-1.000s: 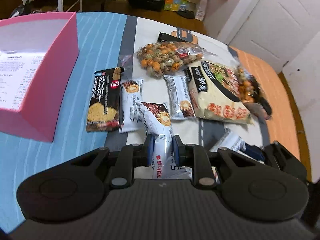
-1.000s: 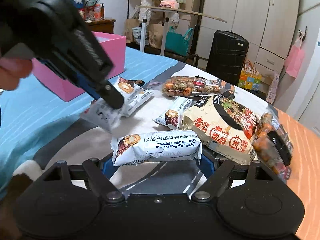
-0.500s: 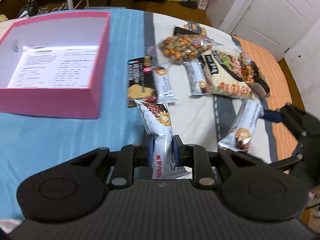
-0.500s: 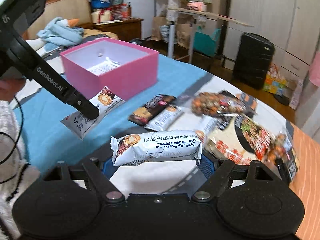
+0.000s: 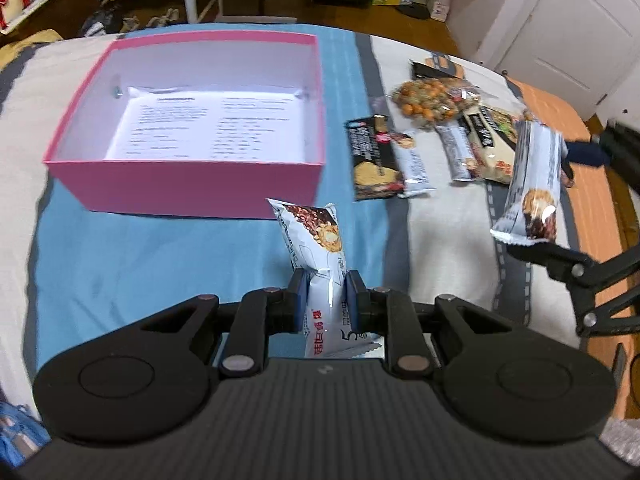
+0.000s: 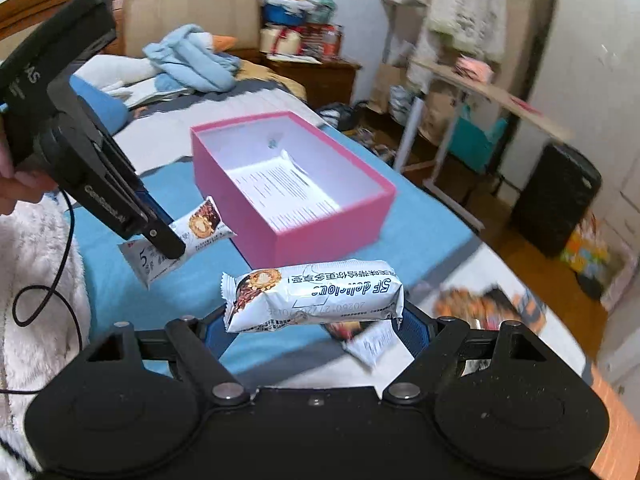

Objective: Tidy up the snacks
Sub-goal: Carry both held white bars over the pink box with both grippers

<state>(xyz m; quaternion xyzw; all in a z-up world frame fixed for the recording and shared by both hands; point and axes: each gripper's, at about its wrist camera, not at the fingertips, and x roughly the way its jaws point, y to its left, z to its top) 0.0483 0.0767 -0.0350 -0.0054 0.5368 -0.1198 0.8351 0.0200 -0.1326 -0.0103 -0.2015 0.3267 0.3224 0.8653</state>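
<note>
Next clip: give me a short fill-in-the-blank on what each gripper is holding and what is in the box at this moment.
1. The left gripper is shut on a silver snack packet, gripping it across its ____ side.
2. The right gripper holds a second silver packet by its two ____.
3. The box on the blue sheet is ____ on the outside.
4. Inside the box lies only a printed ____.

Missing words: narrow; ends; pink; paper sheet
</note>
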